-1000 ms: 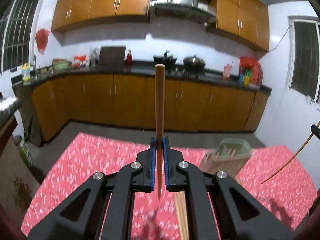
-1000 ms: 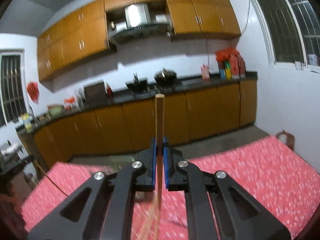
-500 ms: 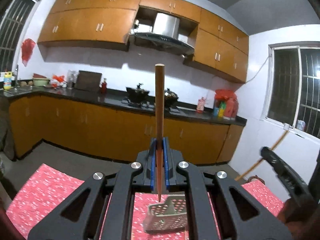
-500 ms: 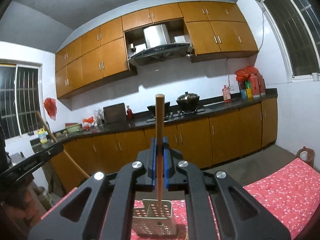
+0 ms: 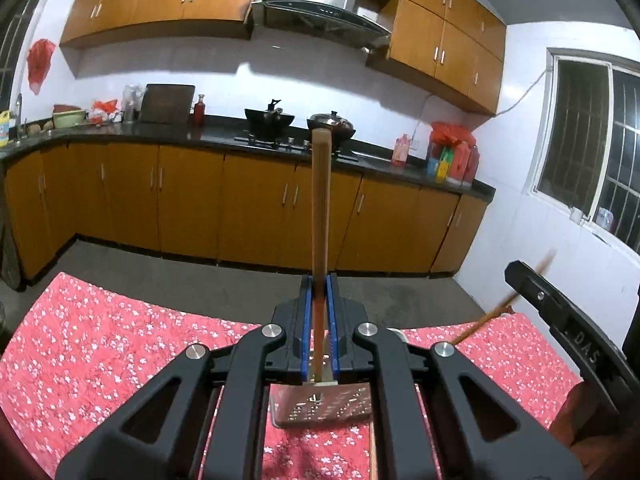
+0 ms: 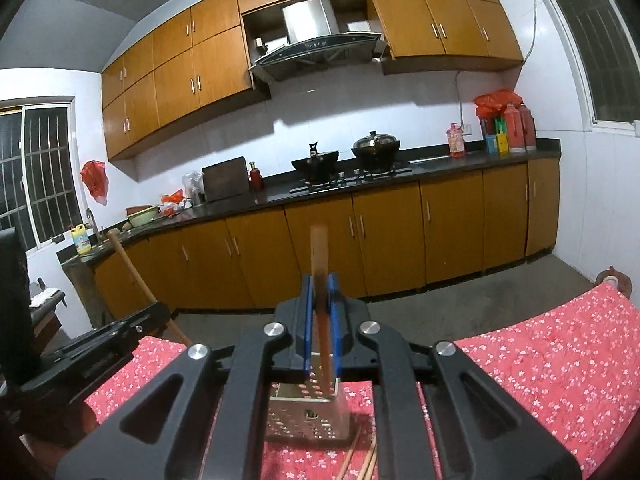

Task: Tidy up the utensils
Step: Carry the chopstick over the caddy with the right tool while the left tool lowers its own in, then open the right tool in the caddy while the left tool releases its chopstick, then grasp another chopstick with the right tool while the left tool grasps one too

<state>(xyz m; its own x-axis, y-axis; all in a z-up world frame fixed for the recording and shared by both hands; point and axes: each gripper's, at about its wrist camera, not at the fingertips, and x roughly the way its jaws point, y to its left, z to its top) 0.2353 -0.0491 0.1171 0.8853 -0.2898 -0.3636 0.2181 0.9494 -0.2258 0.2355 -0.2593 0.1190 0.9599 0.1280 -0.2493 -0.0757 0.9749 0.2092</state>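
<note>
Left gripper point(image 5: 319, 322): clenched on one wooden chopstick point(image 5: 320, 216), pinched near its lower end, the long shaft standing up and forward.
Right gripper point(image 6: 320, 322): clenched on a second chopstick point(image 6: 319, 256), same low pinch; the shaft is blurred.
Handling, judged: light, stiff, smooth wood. A low pinch leaves a long free lever, so either stick may pivot or slide between the pads. A hold nearer mid-length would steady it.
Loose chopsticks point(image 6: 362, 460): several lie flat on the red floral cloth point(image 6: 560, 360), against the holder's near corner. Judged hard to pinch where they lie together.
Perforated metal holder point(image 6: 308, 416): upright on the cloth, just beyond both grippers' fingertips and below both held sticks; the likely destination.
Risk, judged: the holder looks light and may tip if a stick strikes its rim.
Background: kitchen counter point(image 6: 400, 176) with pots, well apart.
</note>
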